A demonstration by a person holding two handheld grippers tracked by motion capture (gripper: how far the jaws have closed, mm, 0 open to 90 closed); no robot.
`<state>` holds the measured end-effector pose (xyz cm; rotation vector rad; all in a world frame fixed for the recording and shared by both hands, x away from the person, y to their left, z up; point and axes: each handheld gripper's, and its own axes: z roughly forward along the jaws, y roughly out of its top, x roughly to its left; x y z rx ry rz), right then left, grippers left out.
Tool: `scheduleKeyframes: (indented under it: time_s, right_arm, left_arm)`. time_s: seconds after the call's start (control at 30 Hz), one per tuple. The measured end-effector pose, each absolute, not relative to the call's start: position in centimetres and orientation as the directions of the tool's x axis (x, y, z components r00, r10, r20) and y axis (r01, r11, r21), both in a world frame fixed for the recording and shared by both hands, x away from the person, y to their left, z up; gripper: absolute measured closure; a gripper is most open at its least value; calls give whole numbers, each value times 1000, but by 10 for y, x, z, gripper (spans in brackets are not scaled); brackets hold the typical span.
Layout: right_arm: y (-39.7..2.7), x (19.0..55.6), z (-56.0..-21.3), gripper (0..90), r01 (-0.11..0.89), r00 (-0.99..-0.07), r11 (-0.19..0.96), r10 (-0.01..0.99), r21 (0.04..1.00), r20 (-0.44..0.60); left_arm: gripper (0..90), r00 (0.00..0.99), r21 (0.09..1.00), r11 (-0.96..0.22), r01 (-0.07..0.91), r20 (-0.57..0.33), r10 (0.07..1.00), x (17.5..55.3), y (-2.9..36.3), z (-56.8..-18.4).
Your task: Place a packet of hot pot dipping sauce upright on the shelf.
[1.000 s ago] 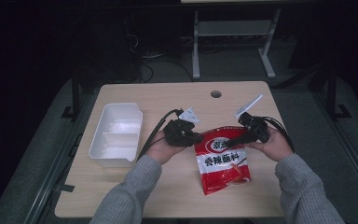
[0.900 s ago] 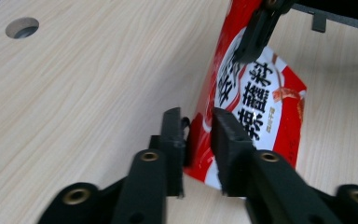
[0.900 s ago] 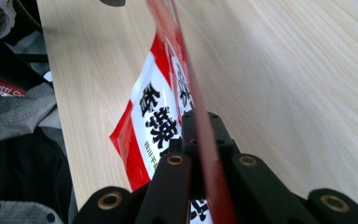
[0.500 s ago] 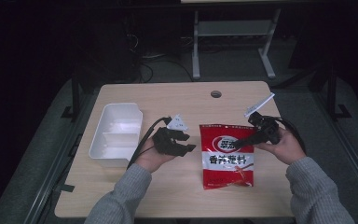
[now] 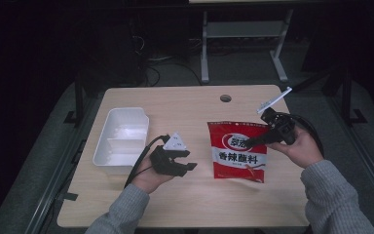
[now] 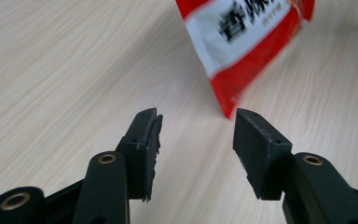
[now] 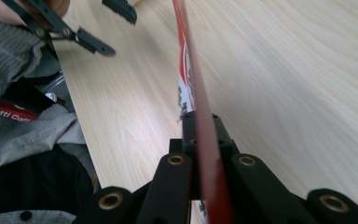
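Left hand-held gripper (image 5: 187,160) released red packet (image 5: 237,155), jaws just opened

Your right gripper's (image 5: 259,141) black jaws pinch a red pouch (image 5: 237,155) w/ white band, dark lettering; white tray (image 5: 121,140) sits on pale woodgrain table (image 5: 185,105).

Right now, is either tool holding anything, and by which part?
The right tool clamps the red sauce packet by its right edge. The left tool is open and holds nothing.
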<state>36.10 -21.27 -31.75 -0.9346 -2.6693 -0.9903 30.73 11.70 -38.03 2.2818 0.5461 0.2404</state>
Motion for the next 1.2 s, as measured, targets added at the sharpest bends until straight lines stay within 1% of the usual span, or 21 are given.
scheduleKeyframes:
  time_s: [0.27, 0.33, 0.6, 0.8, 1.03, 1.2]
  right_arm:
    - [-201, 363, -302, 890, 622, -776, 579, 547, 528, 314]
    - [-196, 367, -298, 889, 648, -751, 548, 572, 529, 328]
    - [-184, 377, -291, 889, 683, -713, 481, 602, 549, 359]
    - [-171, 382, -290, 889, 685, -706, 470, 618, 557, 346]
    - [-158, 387, -289, 889, 684, -700, 455, 628, 570, 340]
    - [-147, 390, -289, 889, 682, -698, 440, 630, 584, 341]
  left_arm:
    - [477, 902, 732, -614, 295, -3, 431, 296, 124, -387]
    - [474, 903, 736, -610, 292, -3, 429, 293, 126, -388]
    - [460, 908, 734, -618, 280, 7, 420, 283, 136, -397]
    - [458, 905, 723, -627, 289, 6, 425, 277, 144, -409]
    - [457, 908, 718, -638, 279, 20, 419, 270, 146, -411]
    - [435, 907, 720, -633, 285, 11, 421, 265, 151, -414]
